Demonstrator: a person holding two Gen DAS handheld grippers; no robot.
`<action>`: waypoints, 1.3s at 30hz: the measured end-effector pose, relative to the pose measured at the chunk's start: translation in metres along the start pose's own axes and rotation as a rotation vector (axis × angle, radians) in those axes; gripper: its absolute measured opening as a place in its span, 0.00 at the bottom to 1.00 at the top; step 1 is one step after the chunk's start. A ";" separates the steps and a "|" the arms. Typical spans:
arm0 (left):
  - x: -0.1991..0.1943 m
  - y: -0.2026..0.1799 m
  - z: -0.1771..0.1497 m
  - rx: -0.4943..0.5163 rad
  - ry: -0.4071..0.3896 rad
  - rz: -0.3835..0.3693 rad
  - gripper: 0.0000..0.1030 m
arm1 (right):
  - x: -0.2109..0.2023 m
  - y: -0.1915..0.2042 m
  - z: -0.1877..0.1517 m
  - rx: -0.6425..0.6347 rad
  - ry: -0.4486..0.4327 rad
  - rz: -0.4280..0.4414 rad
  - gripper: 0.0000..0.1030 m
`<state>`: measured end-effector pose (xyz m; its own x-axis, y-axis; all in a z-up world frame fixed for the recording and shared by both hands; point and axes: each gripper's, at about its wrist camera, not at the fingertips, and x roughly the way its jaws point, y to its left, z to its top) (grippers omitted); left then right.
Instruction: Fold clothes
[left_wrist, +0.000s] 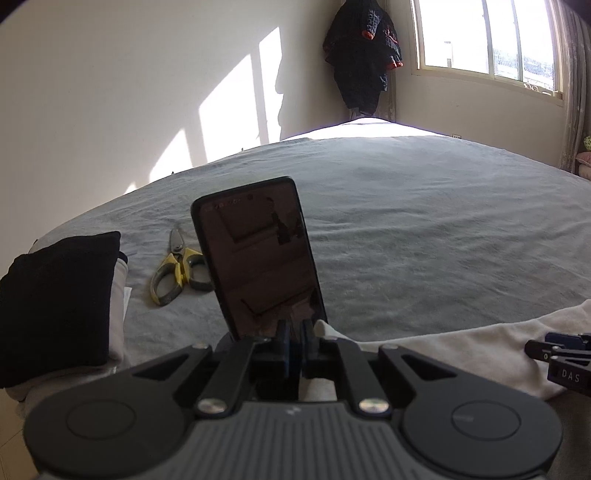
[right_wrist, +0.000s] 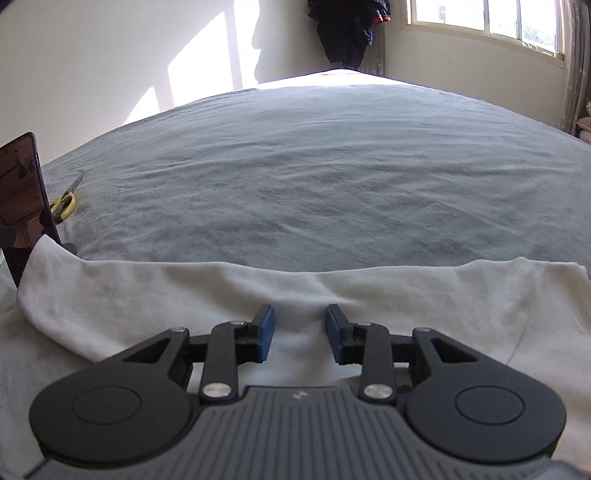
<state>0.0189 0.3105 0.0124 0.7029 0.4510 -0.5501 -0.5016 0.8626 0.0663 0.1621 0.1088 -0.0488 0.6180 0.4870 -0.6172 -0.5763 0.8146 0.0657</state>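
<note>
- A white garment (right_wrist: 258, 295) lies along the near edge of the grey bed (right_wrist: 314, 166), soft and creased, one end rolled over at the left.
- The left gripper (left_wrist: 295, 332) is clenched, white cloth beside its fingers.
- The right gripper (right_wrist: 299, 328) hangs parted over the cloth, not pinching.
- One pair of scissors (left_wrist: 181, 266), one phone (left_wrist: 258, 254), one folded black garment (left_wrist: 55, 306) on a pale one.

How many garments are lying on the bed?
3 visible: a black folded garment stacked on a pale folded one at the left, and a white garment spread along the bed's near edge. More may lie out of view.
</note>
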 end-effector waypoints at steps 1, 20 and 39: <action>-0.003 0.000 0.000 -0.011 0.002 -0.013 0.12 | -0.003 0.006 0.002 0.002 -0.004 0.019 0.35; -0.060 -0.122 -0.003 0.011 0.104 -0.457 0.41 | -0.206 -0.143 -0.049 0.273 -0.082 -0.265 0.39; -0.069 -0.175 -0.106 0.273 0.466 -0.609 0.41 | -0.296 -0.221 -0.186 0.493 0.238 -0.453 0.44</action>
<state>0.0050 0.1039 -0.0494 0.5008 -0.2049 -0.8410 0.0837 0.9785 -0.1885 0.0073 -0.2742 -0.0261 0.5738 0.0305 -0.8185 0.0534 0.9958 0.0745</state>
